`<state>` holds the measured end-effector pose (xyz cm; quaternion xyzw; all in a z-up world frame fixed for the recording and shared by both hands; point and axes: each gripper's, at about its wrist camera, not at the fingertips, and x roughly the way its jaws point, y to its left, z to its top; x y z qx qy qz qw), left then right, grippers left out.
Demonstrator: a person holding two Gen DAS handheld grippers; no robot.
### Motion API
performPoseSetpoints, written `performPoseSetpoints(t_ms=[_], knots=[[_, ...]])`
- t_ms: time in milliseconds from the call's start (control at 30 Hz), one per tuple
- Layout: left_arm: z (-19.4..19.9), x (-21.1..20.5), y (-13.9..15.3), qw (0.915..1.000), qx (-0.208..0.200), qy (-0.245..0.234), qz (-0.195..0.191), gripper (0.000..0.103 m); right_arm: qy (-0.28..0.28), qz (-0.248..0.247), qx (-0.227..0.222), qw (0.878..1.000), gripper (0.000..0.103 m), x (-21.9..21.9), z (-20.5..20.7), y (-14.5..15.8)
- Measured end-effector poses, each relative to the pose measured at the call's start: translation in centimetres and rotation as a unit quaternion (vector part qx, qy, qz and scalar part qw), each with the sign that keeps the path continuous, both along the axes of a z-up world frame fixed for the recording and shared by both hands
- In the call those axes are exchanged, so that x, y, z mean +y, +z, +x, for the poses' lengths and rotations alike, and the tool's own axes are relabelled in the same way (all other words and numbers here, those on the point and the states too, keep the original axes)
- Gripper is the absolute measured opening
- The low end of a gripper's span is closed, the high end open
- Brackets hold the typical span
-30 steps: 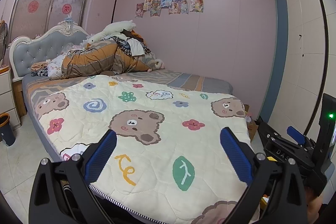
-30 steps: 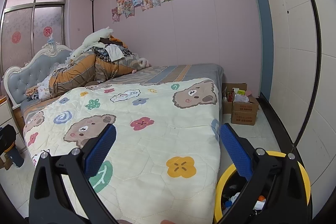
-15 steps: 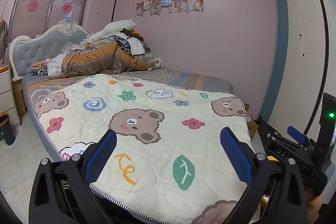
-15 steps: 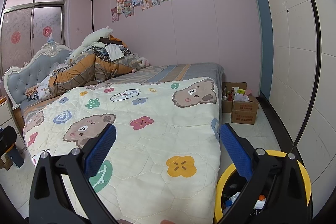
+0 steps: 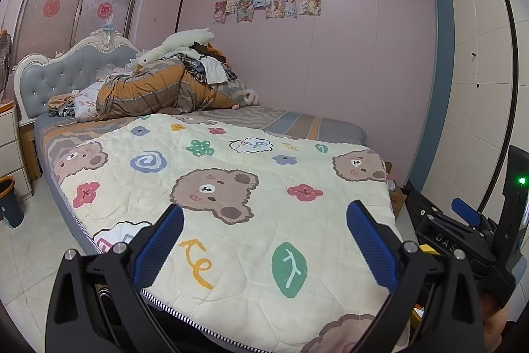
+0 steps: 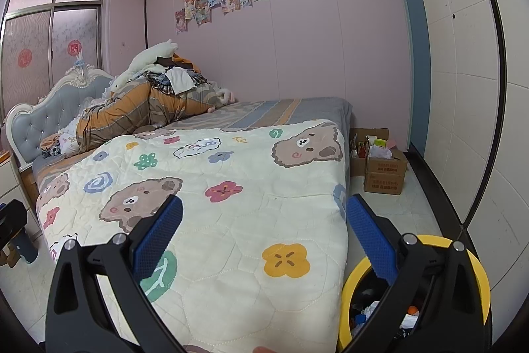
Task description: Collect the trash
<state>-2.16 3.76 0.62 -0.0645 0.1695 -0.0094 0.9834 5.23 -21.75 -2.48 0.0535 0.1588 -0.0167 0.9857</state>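
A yellow-rimmed trash bin (image 6: 357, 273) with scraps inside stands on the floor at the bed's foot corner, partly hidden behind my right gripper's finger. My right gripper (image 6: 264, 237) is open and empty above the bed's foot edge. My left gripper (image 5: 264, 240) is open and empty over the bear-print quilt (image 5: 231, 187). The right gripper also shows at the right edge of the left wrist view (image 5: 463, 230). I see no loose trash on the quilt.
A bed (image 6: 297, 111) fills the room, with piled bedding and clothes (image 5: 158, 88) by the headboard. Cardboard boxes (image 6: 383, 167) with items stand by the far wall. A white wardrobe (image 6: 463, 88) lines the right. A small dark bin (image 5: 10, 204) and nightstand stand at left.
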Motion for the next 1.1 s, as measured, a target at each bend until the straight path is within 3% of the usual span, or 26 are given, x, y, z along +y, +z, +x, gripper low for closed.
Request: performPoseSetpoints(t_ms=[1100], knots=[[0.50,-0.29,-0.26,0.9999,0.011,-0.004,0.002,0.095,0.000,0.001,0.005,1.000,0.095,0.08,-0.06,-0.66]])
